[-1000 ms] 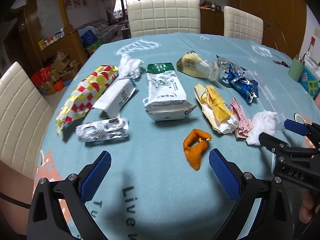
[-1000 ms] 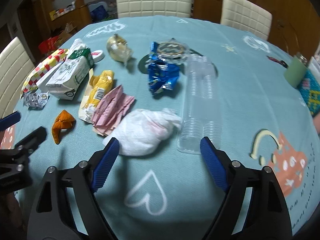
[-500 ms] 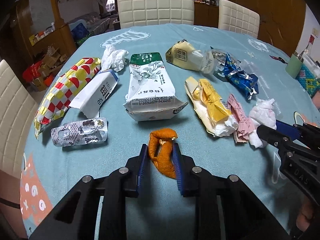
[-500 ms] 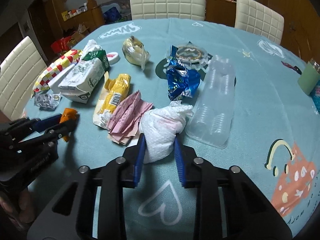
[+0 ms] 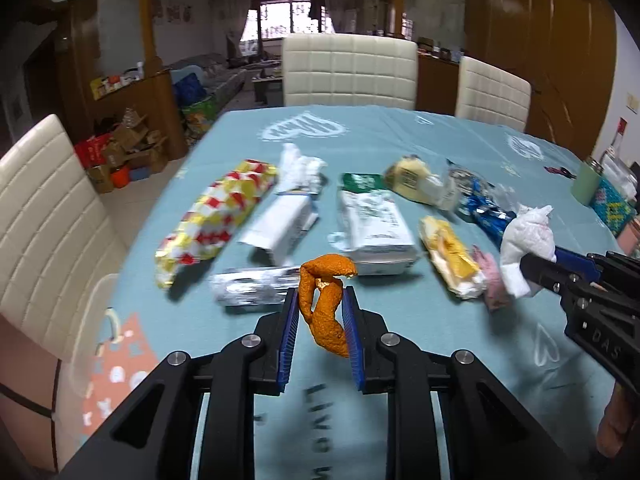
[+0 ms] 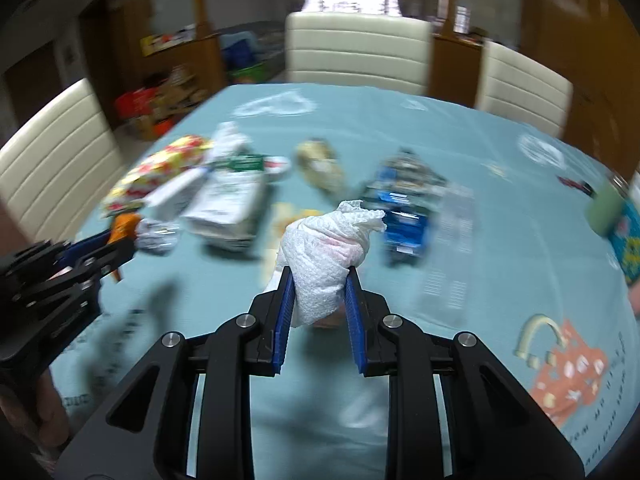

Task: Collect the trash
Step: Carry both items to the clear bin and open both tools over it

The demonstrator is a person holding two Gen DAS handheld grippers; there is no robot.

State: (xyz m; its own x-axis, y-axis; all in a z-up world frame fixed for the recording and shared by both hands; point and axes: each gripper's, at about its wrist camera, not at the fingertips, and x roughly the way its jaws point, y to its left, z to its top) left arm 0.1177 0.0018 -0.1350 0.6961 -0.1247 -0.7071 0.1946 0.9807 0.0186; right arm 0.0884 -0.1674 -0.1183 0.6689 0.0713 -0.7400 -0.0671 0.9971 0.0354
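My left gripper (image 5: 320,300) is shut on an orange peel (image 5: 325,304) and holds it above the teal tablecloth (image 5: 400,140). My right gripper (image 6: 319,280) is shut on a crumpled white tissue wad (image 6: 326,258), also lifted off the table; that wad shows at the right of the left wrist view (image 5: 526,240). More trash lies on the table: a red-yellow checked wrapper (image 5: 216,216), a white carton (image 5: 372,224), a foil blister pack (image 5: 252,290), a yellow wrapper (image 5: 450,256), a blue foil wrapper (image 5: 484,212).
White padded chairs stand at the far side (image 5: 348,72) and the left (image 5: 44,216). A green cup (image 5: 586,186) stands at the right table edge. A clear plastic tray (image 6: 452,240) lies right of the blue wrapper. Boxes clutter the floor at the left (image 5: 120,156).
Both grippers closed on their items, the left on the orange peel and the right on the tissue wad, then lifted them off the table.
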